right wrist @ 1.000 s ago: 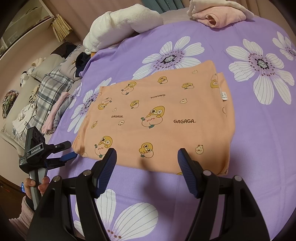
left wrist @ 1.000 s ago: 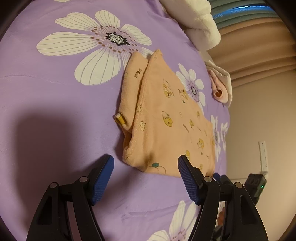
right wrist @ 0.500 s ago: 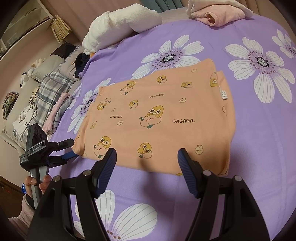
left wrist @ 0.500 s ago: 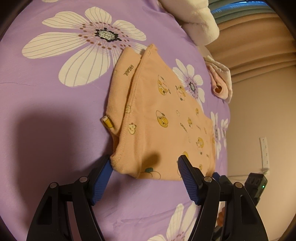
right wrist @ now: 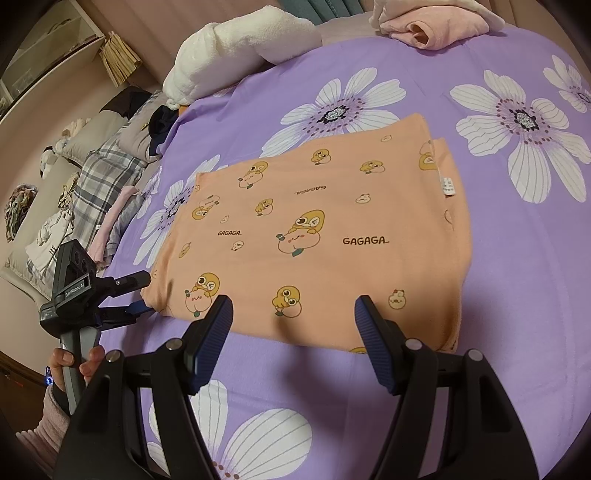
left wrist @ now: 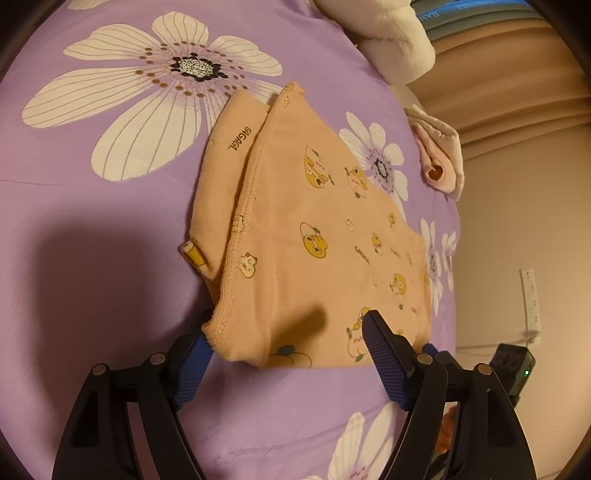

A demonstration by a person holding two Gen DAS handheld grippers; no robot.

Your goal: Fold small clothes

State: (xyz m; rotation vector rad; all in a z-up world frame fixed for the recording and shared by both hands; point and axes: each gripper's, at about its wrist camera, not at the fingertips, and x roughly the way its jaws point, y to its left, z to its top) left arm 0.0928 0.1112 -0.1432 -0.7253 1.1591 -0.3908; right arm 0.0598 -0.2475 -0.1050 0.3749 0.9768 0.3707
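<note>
A folded peach cotton garment printed with cartoon ducks (right wrist: 317, 236) lies mid-bed on the purple flowered bedspread (right wrist: 517, 295). My left tongs (left wrist: 288, 350) are opening astride its near corner; my right tongs (right wrist: 293, 317) hover wide at its near edge.

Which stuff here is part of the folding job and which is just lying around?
Job:
- orange garment
- left tongs, opening at its corner
- right tongs, open

Lying about:
- white plush blanket
- pink clothes
- plaid fabric
</note>
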